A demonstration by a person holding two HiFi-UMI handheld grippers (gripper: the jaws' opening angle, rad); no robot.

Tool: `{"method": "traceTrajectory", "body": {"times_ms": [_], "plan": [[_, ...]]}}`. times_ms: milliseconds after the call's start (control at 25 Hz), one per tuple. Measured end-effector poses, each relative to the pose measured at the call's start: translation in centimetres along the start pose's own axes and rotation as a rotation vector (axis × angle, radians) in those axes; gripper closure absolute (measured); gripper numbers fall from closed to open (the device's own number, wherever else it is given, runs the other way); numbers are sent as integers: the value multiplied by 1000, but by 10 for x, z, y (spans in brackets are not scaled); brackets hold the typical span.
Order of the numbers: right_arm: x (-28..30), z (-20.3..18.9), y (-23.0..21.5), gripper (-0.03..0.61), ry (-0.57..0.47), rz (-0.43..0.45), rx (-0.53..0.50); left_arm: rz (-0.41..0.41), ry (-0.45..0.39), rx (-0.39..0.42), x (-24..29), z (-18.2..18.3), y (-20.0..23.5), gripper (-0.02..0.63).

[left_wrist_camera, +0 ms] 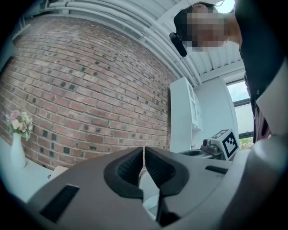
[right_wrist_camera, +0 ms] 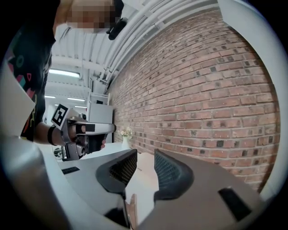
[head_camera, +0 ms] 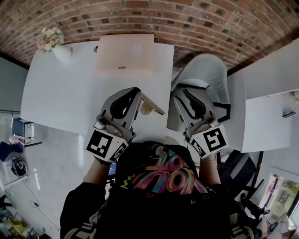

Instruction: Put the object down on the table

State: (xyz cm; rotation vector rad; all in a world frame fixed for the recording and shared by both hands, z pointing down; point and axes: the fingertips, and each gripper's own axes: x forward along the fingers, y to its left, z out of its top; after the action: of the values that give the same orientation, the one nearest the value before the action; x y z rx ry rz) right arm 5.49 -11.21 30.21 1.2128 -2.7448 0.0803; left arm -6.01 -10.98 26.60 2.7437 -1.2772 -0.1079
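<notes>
Your left claw (left_wrist_camera: 144, 152) is clenched, its dark pads all but touching with nothing between them. Your right claw (right_wrist_camera: 145, 157) is released, its ribbed pads apart and empty. You hold both close to your chest, over the near edge of the white desk (head_camera: 70, 93). The flat pale peach box (head_camera: 125, 53) lies on the desk's far side by the red brick wall (head_camera: 140, 14), well apart from both claws. A small tan wooden piece (head_camera: 153, 106) shows between the claws; I cannot tell whether it rests on the desk. A white vase of flowers (head_camera: 52, 44) stands at the far left corner.
</notes>
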Motion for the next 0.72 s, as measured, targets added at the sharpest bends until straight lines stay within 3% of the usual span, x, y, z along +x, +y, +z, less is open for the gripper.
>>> {"method": "traceTrajectory", "body": {"times_ms": [440, 720], "plan": [[-31, 8, -10, 560, -85, -86, 91, -22, -23, 14, 0, 8, -3, 581], [-34, 4, -13, 560, -94, -105, 110, -14, -13, 9, -6, 5, -1, 581]]}}
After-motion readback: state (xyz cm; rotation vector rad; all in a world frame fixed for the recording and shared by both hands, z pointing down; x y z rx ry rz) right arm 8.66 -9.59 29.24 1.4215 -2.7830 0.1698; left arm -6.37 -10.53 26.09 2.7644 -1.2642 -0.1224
